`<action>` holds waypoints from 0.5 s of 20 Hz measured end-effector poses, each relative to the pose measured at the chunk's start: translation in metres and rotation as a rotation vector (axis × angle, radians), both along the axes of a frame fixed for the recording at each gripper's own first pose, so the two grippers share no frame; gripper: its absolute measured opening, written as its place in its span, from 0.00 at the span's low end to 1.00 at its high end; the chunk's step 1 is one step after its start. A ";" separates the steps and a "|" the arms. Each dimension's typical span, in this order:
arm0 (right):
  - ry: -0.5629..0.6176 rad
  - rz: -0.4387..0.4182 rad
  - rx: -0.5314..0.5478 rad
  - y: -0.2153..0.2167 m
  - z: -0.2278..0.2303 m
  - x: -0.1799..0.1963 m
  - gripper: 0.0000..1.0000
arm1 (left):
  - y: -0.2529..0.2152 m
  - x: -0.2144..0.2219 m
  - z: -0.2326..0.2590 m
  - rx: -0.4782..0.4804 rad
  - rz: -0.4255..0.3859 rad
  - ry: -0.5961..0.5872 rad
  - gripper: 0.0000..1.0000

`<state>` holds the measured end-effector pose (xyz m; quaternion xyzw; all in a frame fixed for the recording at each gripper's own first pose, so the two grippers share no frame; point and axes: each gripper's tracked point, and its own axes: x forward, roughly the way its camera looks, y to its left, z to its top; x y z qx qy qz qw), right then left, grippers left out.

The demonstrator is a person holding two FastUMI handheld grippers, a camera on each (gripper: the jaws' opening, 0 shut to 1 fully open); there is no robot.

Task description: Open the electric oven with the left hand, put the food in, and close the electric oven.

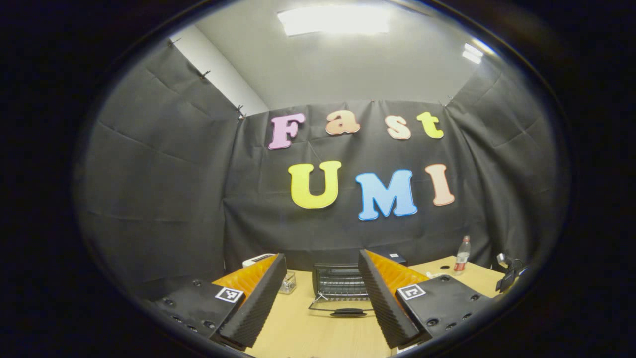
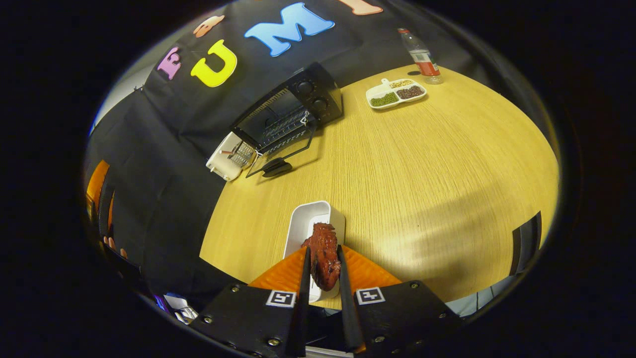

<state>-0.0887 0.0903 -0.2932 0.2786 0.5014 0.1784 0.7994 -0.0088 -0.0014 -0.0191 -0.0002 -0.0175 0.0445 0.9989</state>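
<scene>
The black electric oven [image 1: 338,279] stands at the back of the wooden table with its glass door [image 1: 342,309] folded down flat and its wire rack showing. My left gripper [image 1: 323,286] is open, held back from the oven, nothing between its fingers. In the right gripper view the oven [image 2: 290,112] sits far off, door [image 2: 280,156] down. My right gripper [image 2: 323,258] is shut on a dark red piece of meat [image 2: 324,256], held just above a white rectangular dish [image 2: 305,223] near the table's front edge.
A white appliance [image 2: 226,156] stands left of the oven. A white divided tray of beans [image 2: 396,93] and a plastic bottle [image 2: 421,54] sit at the far right of the table [image 2: 422,164]. A small clear container [image 1: 288,283] stands beside the oven.
</scene>
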 end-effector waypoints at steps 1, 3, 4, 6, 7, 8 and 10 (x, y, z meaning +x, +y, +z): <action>0.019 -0.021 0.026 0.012 -0.007 0.009 0.17 | -0.002 0.001 -0.001 0.002 -0.004 -0.001 0.96; 0.034 -0.016 0.033 0.010 -0.005 0.008 0.10 | -0.003 0.002 -0.002 0.003 -0.007 -0.003 0.96; 0.028 -0.002 0.027 0.010 -0.003 0.009 0.10 | -0.005 0.003 -0.003 -0.004 -0.012 0.000 0.93; 0.006 0.011 0.009 0.007 0.006 0.012 0.10 | -0.004 0.011 -0.008 -0.014 -0.021 0.005 0.93; -0.003 0.004 0.009 0.005 0.013 0.014 0.10 | -0.003 0.015 -0.009 -0.021 -0.021 0.006 0.94; -0.007 -0.013 0.012 0.003 0.020 0.018 0.10 | -0.003 0.019 -0.009 -0.033 -0.025 0.003 0.94; -0.011 -0.029 0.021 0.001 0.030 0.025 0.10 | -0.001 0.029 -0.007 -0.052 -0.031 -0.008 1.00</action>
